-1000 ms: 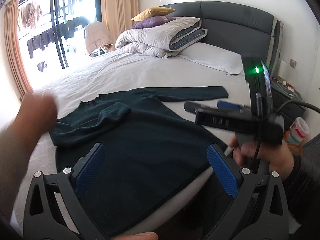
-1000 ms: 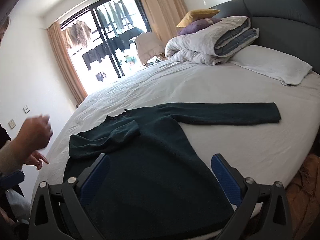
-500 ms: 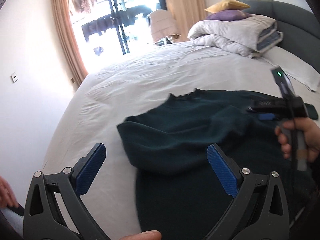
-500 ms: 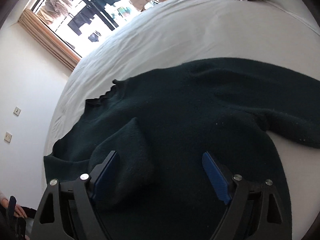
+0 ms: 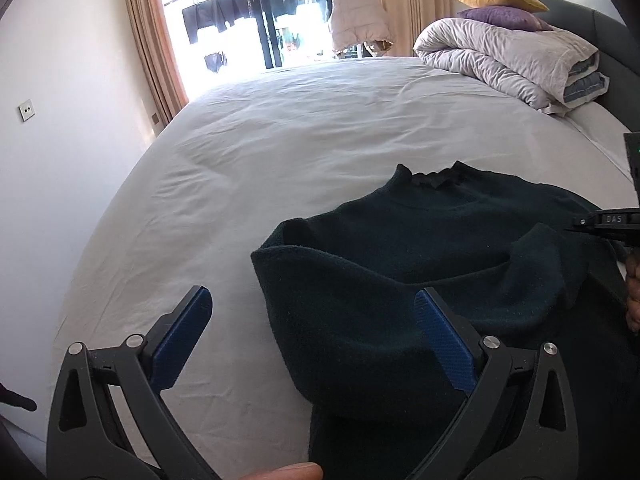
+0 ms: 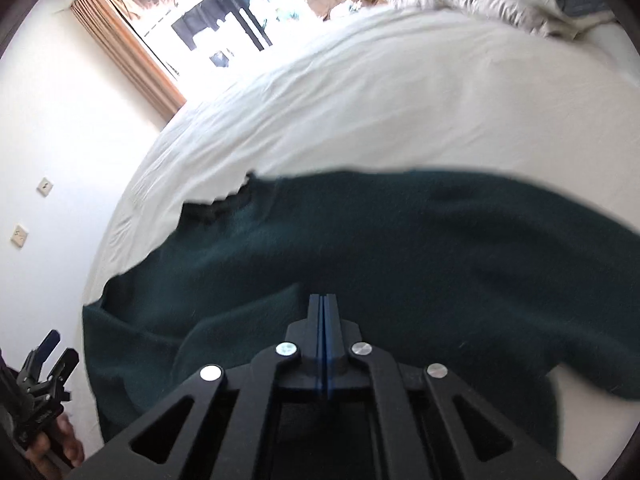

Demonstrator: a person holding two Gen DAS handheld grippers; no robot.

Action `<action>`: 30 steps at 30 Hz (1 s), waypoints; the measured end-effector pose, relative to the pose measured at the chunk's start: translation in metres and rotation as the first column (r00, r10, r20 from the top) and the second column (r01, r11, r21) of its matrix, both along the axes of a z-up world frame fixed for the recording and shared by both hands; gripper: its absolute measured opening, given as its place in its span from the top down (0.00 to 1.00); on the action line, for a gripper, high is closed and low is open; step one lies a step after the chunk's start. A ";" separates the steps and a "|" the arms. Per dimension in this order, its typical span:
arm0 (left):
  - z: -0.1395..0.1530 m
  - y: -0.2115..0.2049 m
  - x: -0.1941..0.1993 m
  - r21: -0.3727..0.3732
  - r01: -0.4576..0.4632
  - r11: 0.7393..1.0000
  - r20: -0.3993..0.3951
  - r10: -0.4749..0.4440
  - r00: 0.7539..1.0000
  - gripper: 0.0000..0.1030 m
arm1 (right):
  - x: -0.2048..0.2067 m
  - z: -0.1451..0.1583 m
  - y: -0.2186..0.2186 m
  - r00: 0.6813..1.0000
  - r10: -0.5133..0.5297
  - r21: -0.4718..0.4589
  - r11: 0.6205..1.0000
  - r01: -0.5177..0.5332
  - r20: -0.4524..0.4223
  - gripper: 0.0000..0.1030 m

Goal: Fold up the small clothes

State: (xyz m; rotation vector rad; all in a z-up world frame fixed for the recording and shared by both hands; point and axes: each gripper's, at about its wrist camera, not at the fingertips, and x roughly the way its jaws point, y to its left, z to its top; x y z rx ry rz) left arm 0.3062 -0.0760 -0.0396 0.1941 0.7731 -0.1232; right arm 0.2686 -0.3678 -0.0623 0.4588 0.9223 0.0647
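Right claw [image 6: 324,300] pinched fully together over the dark green sweater [image 6: 360,264], whether on fabric: cannot tell. Left claw [image 5: 312,336] gapes wide, sweater edge at its 3 o'clock. Sweater lies on bed [image 5: 300,140]; one sleeve folded in, remaining folds still pending.

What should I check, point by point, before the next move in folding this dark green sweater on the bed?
1. Right hand-held gripper shut: ok, its jaws meet with no gap.
2. Right hand-held gripper really pinches the sweater: cannot tell, the tips sit at the edge of the folded-in sleeve but no cloth shows between them.
3. Left hand-held gripper open and free: ok, its jaws stand wide with nothing pressed between them.
4. Left hand-held gripper lined up with the sweater's side edge: ok, the edge lies between its fingers.
5. Sweater flat on the sheet: not ok, the folded-in sleeve bulges.
6. Duvet away from the sweater: ok.
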 end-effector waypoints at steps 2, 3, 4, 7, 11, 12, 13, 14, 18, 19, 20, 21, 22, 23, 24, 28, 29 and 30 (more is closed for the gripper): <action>0.000 0.001 0.008 -0.014 -0.010 1.000 -0.005 0.010 1.000 0.00 | 0.002 0.010 -0.010 0.999 -0.015 0.029 0.999 0.014 0.037 0.99; 0.000 0.001 0.009 -0.020 -0.012 1.000 -0.006 0.011 1.000 0.00 | 0.004 0.013 -0.014 0.999 -0.021 0.034 0.999 0.019 0.049 0.99; 0.000 0.000 0.009 -0.020 -0.013 1.000 -0.006 0.013 1.000 0.00 | 0.004 0.016 -0.016 0.998 -0.021 0.036 0.999 0.019 0.056 0.99; -0.005 0.000 0.005 -0.027 -0.008 1.000 -0.012 0.008 1.000 0.00 | -0.003 0.027 0.000 0.990 0.094 0.032 0.995 -0.098 0.101 0.93; -0.013 0.001 -0.001 -0.058 -0.018 0.998 -0.032 0.017 0.999 0.00 | 0.002 0.012 0.026 0.989 0.149 -0.047 0.988 -0.148 0.004 0.31; -0.015 0.000 -0.001 -0.057 -0.018 0.998 -0.033 0.016 0.999 0.00 | 0.003 0.007 0.025 0.992 0.124 -0.042 0.991 -0.124 -0.012 0.31; -0.016 -0.001 -0.004 -0.052 -0.015 0.999 -0.030 0.014 0.999 0.00 | 0.004 0.002 0.023 0.994 0.101 -0.032 0.994 -0.102 -0.038 0.32; -0.016 -0.001 -0.005 -0.048 -0.013 0.999 -0.026 0.012 1.000 0.00 | 0.007 -0.007 0.022 0.992 0.106 0.006 0.994 -0.105 -0.074 0.35; -0.021 0.002 -0.003 -0.067 -0.021 0.998 -0.039 0.019 0.999 0.00 | 0.009 -0.017 0.058 0.964 0.239 -0.087 0.964 -0.250 -0.119 0.78; -0.024 0.003 -0.002 -0.069 -0.026 0.997 -0.047 0.023 0.999 0.00 | 0.009 -0.017 0.059 0.962 0.247 -0.088 0.962 -0.257 -0.119 0.90; -0.027 0.003 -0.001 -0.071 -0.029 0.997 -0.054 0.025 0.998 0.00 | 0.010 -0.016 0.055 0.965 0.237 -0.047 0.969 -0.244 -0.113 0.90; -0.029 0.003 -0.001 -0.071 -0.029 0.997 -0.057 0.025 0.998 0.00 | 0.010 -0.016 0.051 0.969 0.225 -0.025 0.973 -0.228 -0.103 0.92; -0.030 0.003 -0.001 -0.069 -0.028 0.997 -0.058 0.025 0.998 0.00 | 0.010 -0.015 0.047 0.972 0.215 -0.009 0.976 -0.217 -0.093 0.92; -0.031 0.003 0.000 -0.064 -0.026 0.998 -0.057 0.023 0.998 0.00 | 0.009 -0.013 0.043 0.975 0.207 -0.002 0.978 -0.208 -0.080 0.93; -0.032 0.002 0.001 -0.060 -0.026 0.998 -0.055 0.023 0.998 0.00 | 0.007 -0.010 0.040 0.978 0.196 -0.005 0.980 -0.197 -0.065 0.93; -0.032 0.000 0.011 -0.055 -0.044 0.997 -0.057 0.041 0.998 0.00 | 0.007 0.020 0.020 0.991 0.129 0.026 0.991 -0.130 0.047 0.93; -0.034 -0.001 0.015 -0.048 -0.048 0.998 -0.067 0.045 0.997 0.00 | 0.013 0.025 0.018 0.991 0.116 0.014 0.993 -0.117 0.068 0.93; -0.036 -0.004 0.019 -0.038 -0.050 0.998 -0.079 0.047 0.996 0.00 | 0.016 0.026 0.015 0.991 0.116 0.007 0.993 -0.116 0.071 0.93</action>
